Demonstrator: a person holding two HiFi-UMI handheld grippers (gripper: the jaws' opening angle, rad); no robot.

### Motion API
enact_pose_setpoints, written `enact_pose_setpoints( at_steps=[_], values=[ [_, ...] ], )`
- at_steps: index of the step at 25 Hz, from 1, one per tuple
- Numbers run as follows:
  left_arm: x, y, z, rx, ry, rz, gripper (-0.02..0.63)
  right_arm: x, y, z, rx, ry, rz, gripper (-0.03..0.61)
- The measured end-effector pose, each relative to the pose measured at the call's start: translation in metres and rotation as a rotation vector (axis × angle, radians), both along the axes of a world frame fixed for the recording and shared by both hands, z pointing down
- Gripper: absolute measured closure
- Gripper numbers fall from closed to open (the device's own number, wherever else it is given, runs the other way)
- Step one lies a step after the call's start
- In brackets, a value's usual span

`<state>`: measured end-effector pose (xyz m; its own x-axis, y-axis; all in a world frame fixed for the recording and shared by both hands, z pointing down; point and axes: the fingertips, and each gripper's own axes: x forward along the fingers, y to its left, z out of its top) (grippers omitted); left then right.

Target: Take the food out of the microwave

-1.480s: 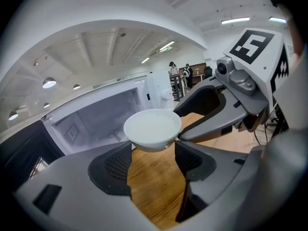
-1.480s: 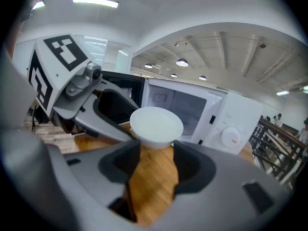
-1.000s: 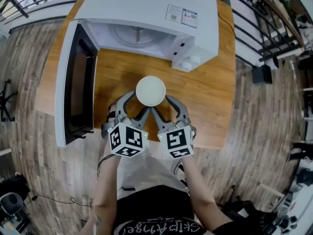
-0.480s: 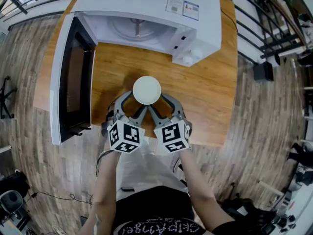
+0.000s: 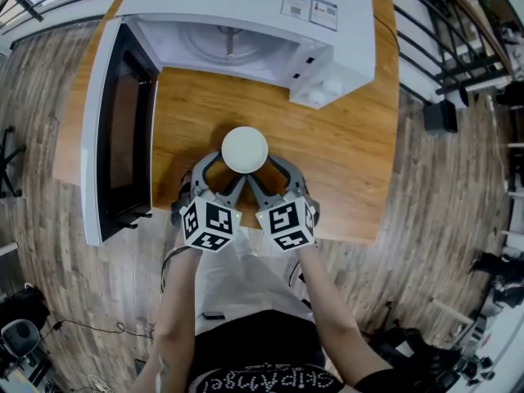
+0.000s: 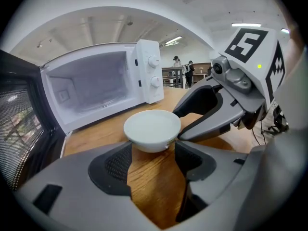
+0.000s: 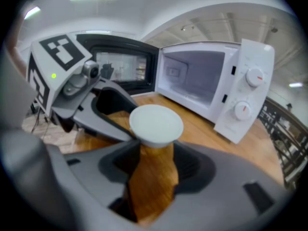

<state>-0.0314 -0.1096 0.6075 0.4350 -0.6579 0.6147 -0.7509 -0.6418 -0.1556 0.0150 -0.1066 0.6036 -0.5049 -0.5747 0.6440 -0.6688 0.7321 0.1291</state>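
Observation:
A white bowl point(image 5: 245, 150) sits between both grippers over the wooden table point(image 5: 348, 158), in front of the open white microwave point(image 5: 246, 11). My left gripper point(image 5: 219, 172) holds the bowl's left side and my right gripper point(image 5: 270, 172) its right side. In the left gripper view the bowl point(image 6: 152, 129) rests between the tips of the left gripper point(image 6: 151, 147), its base touching both. In the right gripper view the bowl point(image 7: 156, 124) sits the same way in the right gripper point(image 7: 156, 147). The contents look plain white. I cannot tell whether the bowl touches the table.
The microwave door point(image 5: 123, 129) stands swung open to the left, reaching the table's near edge. The microwave's cavity point(image 6: 91, 85) holds only its glass turntable. Metal railings point(image 5: 458, 47) and a wood-plank floor point(image 5: 442, 219) surround the table.
The bowl and both grippers have come slightly back from the microwave toward the person; the hold on the bowl looks the same.

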Motion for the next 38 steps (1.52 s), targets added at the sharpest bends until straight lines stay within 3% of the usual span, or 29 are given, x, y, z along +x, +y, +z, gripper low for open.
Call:
enact_pose_setpoints(
  at_steps=[16,25,29,32,34,38],
  values=[
    [-0.004,0.000,0.006,-0.018,-0.002,-0.011,0.307,-0.002,-0.001,0.000,0.009,-0.003,-0.032,0.348],
    [-0.019,0.013,-0.006,-0.016,0.094,-0.071,0.310,0.007,0.006,-0.012,0.009,-0.042,-0.032,0.351],
    [-0.027,0.016,-0.022,0.017,0.138,-0.112,0.391,0.013,0.007,-0.023,0.040,-0.059,-0.009,0.466],
    [-0.031,0.014,-0.038,0.065,0.151,-0.142,0.498,0.017,0.004,-0.032,0.058,-0.083,0.021,0.520],
    [-0.031,0.012,-0.047,0.087,0.162,-0.154,0.556,0.019,0.000,-0.038,0.073,-0.087,0.034,0.532],
    [-0.025,0.007,-0.067,0.125,0.183,-0.134,0.580,0.018,-0.006,-0.053,0.100,-0.111,0.044,0.540]
  ],
)
